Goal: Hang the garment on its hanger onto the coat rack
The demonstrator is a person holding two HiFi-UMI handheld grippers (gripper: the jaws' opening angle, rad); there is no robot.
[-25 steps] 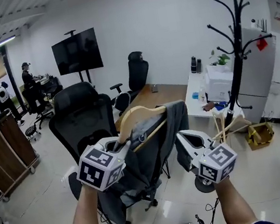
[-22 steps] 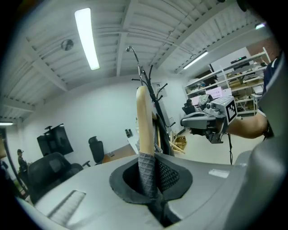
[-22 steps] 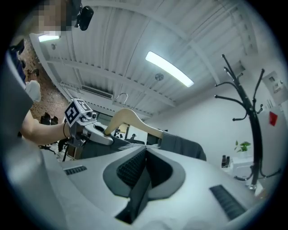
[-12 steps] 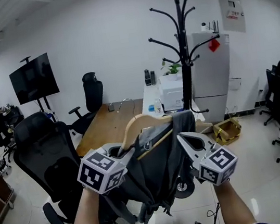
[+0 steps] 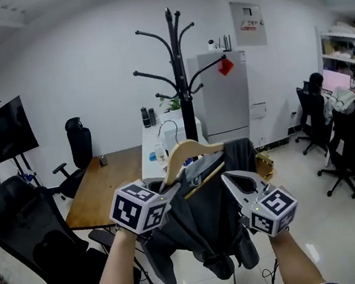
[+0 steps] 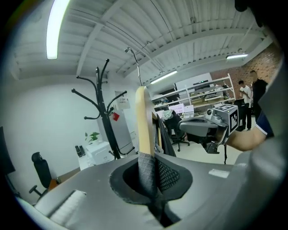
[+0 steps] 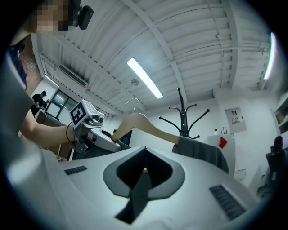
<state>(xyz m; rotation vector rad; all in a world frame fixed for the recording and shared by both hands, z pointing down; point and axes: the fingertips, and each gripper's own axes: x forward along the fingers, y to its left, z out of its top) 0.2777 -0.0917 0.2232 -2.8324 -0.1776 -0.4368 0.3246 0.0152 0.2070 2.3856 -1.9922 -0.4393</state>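
head view: dark grey garment (image 5: pixel 208 227) hangs on a wooden hanger (image 5: pixel 188 148), held up in front of the person. black coat rack (image 5: pixel 179 71) stands further back, well apart, with its arms bare.

left gripper (image 5: pixel 165 188) has its jaws pressed together on the hanger's left shoulder, with a fold of cloth pinched in too. right gripper (image 5: pixel 230 178) is clamped at the garment's right shoulder. right gripper view shows dark cloth in the slit and a sliver of wood.

handling guess: the garment is soft and floppy and looks light to medium in weight. it drapes and sways, and could slide off smooth wood if the hanger is tilted. the hanger is stiff, so it is the real handle. grip the wood at both shoulders and keep it level. its wire hook (image 6: pixel 132 58) is thin and free at the top, and it must stay clear of the jaws so it can drop over a rack arm.
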